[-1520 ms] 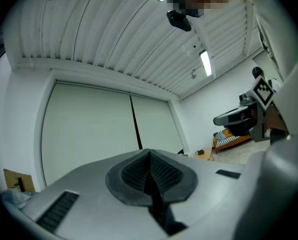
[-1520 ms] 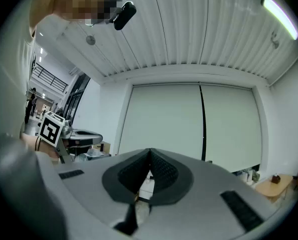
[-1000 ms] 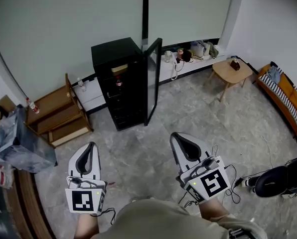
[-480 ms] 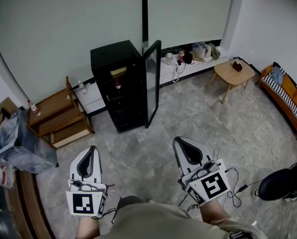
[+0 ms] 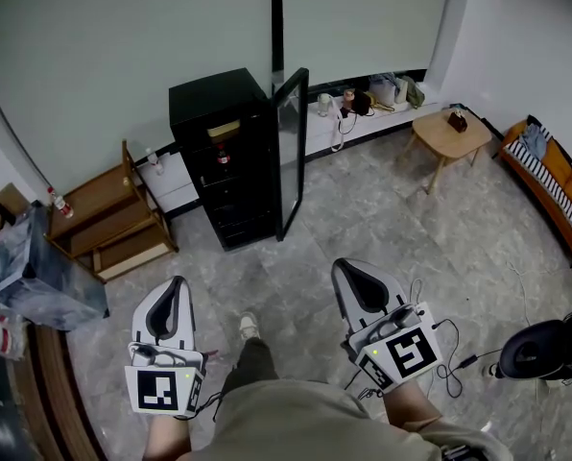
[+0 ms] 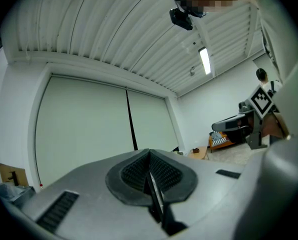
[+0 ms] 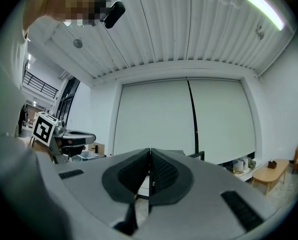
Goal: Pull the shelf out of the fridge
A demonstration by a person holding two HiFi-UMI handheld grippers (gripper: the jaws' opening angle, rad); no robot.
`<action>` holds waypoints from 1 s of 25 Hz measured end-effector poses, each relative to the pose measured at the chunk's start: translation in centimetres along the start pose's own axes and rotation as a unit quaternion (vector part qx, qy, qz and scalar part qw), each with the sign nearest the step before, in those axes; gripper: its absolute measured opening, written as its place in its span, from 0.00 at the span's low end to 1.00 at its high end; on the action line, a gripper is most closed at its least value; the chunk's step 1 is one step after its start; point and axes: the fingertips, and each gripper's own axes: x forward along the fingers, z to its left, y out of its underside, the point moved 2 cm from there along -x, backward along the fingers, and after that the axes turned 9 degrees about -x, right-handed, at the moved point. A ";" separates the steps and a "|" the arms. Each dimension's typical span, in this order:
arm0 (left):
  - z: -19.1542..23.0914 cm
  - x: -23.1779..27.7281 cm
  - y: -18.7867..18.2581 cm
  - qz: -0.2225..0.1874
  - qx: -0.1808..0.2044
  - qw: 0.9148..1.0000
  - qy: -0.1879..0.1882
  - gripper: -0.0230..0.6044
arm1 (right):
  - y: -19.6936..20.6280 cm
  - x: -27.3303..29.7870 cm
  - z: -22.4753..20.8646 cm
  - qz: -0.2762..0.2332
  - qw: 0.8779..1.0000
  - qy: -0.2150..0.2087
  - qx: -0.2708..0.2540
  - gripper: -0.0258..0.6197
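Observation:
A black fridge [image 5: 224, 157] stands against the far wall, its glass door [image 5: 291, 152] swung open to the right. Dark shelves [image 5: 226, 188] with a bottle and a box show inside; details are too small to tell. My left gripper [image 5: 175, 286] is held low at the left, shut and empty. My right gripper [image 5: 348, 272] is held low at the right, also shut with nothing in it. Both point level toward the fridge from well short of it. In the right gripper view the fridge top [image 7: 189, 155] peeks over the shut jaws.
A wooden rack [image 5: 113, 221] stands left of the fridge, a wrapped box [image 5: 38, 272] beside it. A low bench with clutter [image 5: 363, 109], a round wooden table [image 5: 449, 134] and an orange sofa [image 5: 555, 190] lie right. A black stool [image 5: 545, 349] and cable are near right. My foot [image 5: 250, 329] steps forward.
The view has crept toward the fridge. Both grippers sank slightly in the frame, still shut. My leg and shoe have swung forward between them.

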 end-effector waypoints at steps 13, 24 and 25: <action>5.4 6.7 2.2 -0.001 -0.013 1.000 -0.001 0.05 | 2.0 8.2 -1.0 -0.002 1.000 -0.012 0.027 0.04; 12.8 15.4 3.7 0.020 -0.021 1.000 0.010 0.05 | 3.9 19.5 -2.6 0.031 0.999 -0.012 0.033 0.04; 13.6 16.3 3.7 0.021 -0.022 0.999 0.011 0.05 | 4.0 20.6 -2.9 0.034 0.999 -0.011 0.031 0.04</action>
